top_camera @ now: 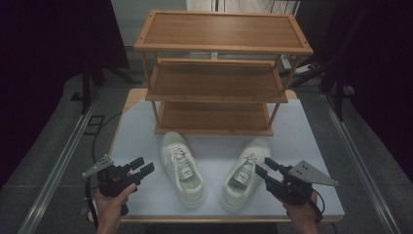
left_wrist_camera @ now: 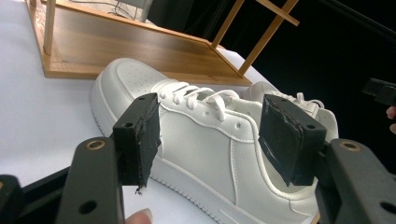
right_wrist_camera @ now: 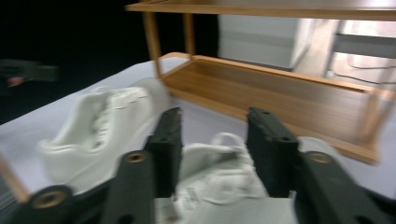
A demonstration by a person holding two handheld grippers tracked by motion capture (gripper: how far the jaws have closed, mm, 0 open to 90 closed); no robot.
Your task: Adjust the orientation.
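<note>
Sneakers, two white ones, lie side by side on the table (top_camera: 146, 122) just near of the wooden shoe rack (top_camera: 221, 73), and I judge I am at the reach, before any grasp. My left tongs (top_camera: 141, 168) stand open just left of the left sneaker (top_camera: 182, 168); my right tongs (top_camera: 265, 168) are open around the tongue of the right sneaker (top_camera: 246, 173), not yet pressing. Next I must close on each collar and lift toward the bottom shelf. The left gripper view gives the left sneaker's (left_wrist_camera: 210, 140) side panel between my pads; the right gripper view, blurred, gives the right sneaker's (right_wrist_camera: 215, 179) laces.
</note>
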